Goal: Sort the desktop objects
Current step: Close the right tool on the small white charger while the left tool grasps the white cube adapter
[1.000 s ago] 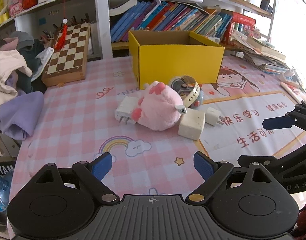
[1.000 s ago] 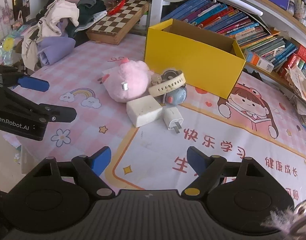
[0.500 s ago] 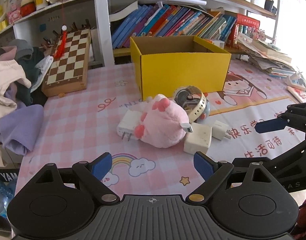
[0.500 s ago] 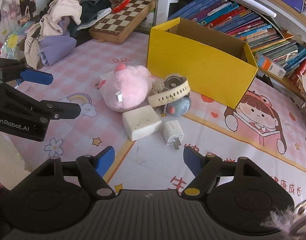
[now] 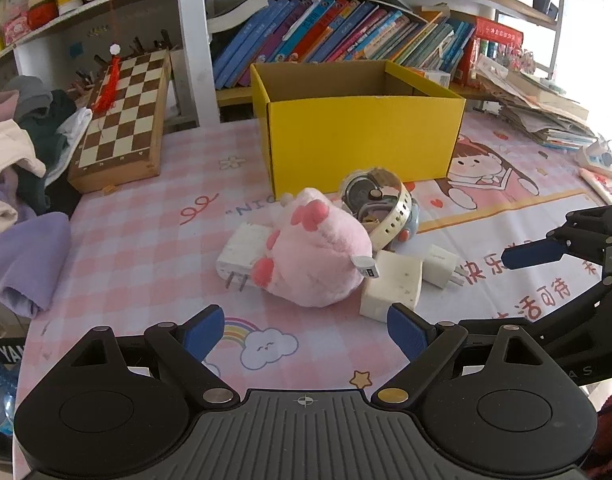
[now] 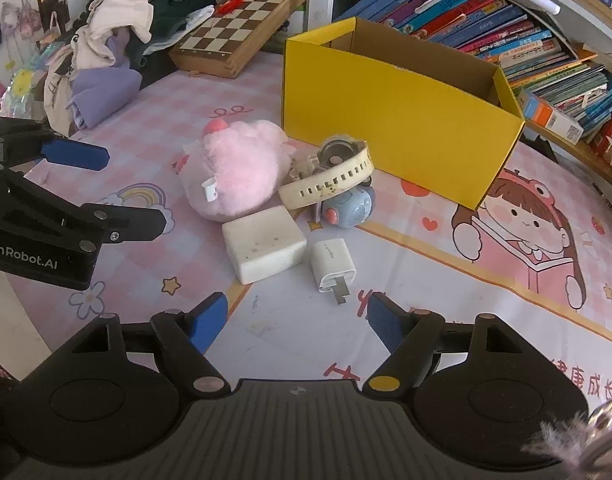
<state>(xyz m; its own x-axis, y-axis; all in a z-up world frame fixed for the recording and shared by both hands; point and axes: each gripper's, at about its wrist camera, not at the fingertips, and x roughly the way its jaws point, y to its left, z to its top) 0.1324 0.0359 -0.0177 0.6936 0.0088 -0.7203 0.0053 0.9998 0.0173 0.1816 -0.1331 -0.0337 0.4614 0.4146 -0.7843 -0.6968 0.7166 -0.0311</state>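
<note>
Standing open-topped, yellow box point(image 6: 401, 120) shows bare cardboard inside.

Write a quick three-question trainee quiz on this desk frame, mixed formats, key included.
1. True or false: the open yellow cardboard box already holds the pink plush toy.
2. Multiple choice: in the right wrist view, what lies nearest the right gripper?
A. the wooden chessboard
B. the small white plug adapter with metal prongs
C. the cream perforated watch strap
3. Fill in: the left gripper holds ____.

Key:
1. False; the toy lies on the pink checked table mat in front of the box.
2. B.
3. Nothing; its jaws stand open.
</note>
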